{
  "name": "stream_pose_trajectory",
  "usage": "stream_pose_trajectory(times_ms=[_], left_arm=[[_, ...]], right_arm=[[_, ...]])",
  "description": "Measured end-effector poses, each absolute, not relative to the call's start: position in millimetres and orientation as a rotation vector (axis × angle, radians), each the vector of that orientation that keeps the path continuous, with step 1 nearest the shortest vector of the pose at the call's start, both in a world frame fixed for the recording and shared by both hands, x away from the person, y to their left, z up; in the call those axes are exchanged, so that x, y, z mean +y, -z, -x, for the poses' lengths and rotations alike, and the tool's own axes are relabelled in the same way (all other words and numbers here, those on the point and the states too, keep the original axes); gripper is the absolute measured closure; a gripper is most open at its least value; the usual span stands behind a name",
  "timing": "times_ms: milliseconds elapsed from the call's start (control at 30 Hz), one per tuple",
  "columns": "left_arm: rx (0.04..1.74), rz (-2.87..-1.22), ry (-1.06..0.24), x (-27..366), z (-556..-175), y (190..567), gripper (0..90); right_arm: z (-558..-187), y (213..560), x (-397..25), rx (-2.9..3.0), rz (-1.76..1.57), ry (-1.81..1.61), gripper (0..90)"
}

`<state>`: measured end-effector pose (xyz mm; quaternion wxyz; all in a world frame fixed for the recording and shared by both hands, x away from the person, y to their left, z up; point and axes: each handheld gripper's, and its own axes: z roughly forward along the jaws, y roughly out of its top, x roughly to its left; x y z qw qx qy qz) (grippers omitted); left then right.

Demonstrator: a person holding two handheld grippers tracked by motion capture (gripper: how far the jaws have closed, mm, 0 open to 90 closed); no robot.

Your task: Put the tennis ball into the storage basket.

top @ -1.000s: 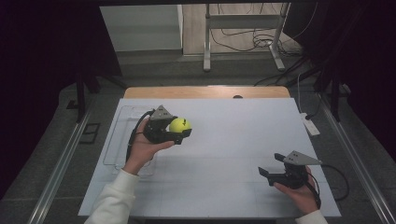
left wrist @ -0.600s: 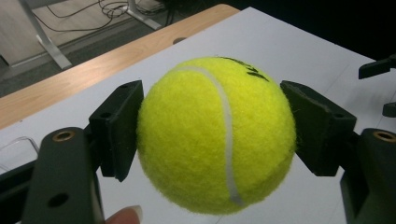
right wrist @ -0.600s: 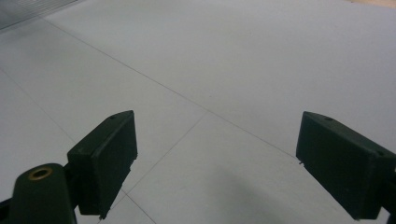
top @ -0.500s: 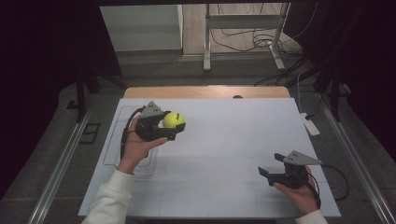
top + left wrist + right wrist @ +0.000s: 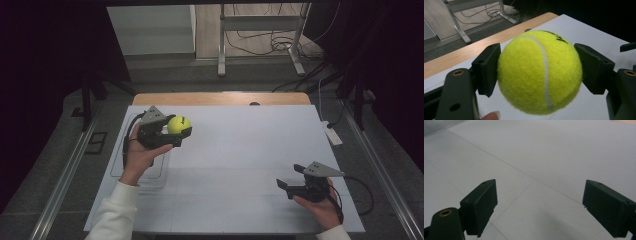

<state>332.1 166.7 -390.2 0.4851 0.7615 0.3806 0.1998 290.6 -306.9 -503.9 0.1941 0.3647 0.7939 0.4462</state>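
Observation:
A yellow-green tennis ball (image 5: 178, 124) is held above the left part of the white table top (image 5: 240, 145), with my left gripper (image 5: 180, 131) shut on it. In the left gripper view the ball (image 5: 539, 72) sits between the two black pads (image 5: 486, 68), and a fingertip shows at the bottom edge. My right gripper (image 5: 290, 176) hovers low over the table's front right, jaws wide apart. In the right gripper view this gripper (image 5: 539, 205) has nothing but bare white surface between its pads (image 5: 480, 203).
A clear shallow tray (image 5: 145, 186) lies on the table's left side, below the left hand. A wooden strip (image 5: 220, 98) runs along the far edge. A small white block (image 5: 332, 134) sits at the right edge. Metal stand legs (image 5: 220, 60) and cables are on the floor beyond.
My left gripper has carried the tennis ball to the left and a little toward the far edge. The right gripper has stayed where it was.

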Motion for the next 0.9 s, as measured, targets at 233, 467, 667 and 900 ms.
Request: stream_pose_trajectory(times_ms=[233, 467, 667, 900], left_arm=[[0.934, -1.830, -0.506, 171.9, -331.2, 388.6, 26.4], [0.937, -1.829, -0.513, 172.8, -331.5, 389.0, 26.4], [0.941, -1.825, -0.522, 174.7, -333.1, 390.1, 26.4], [0.956, -1.827, -0.541, 176.9, -336.6, 392.8, 26.4]], right_arm=[[-290.5, 503.9, -306.8, 2.227, -1.023, -1.251, 13.0], [-290.5, 503.9, -306.9, 2.227, -1.024, -1.251, 13.0], [-290.6, 504.0, -306.9, 2.226, -1.022, -1.251, 13.0], [-290.6, 503.8, -307.1, 2.227, -1.025, -1.254, 13.0]])
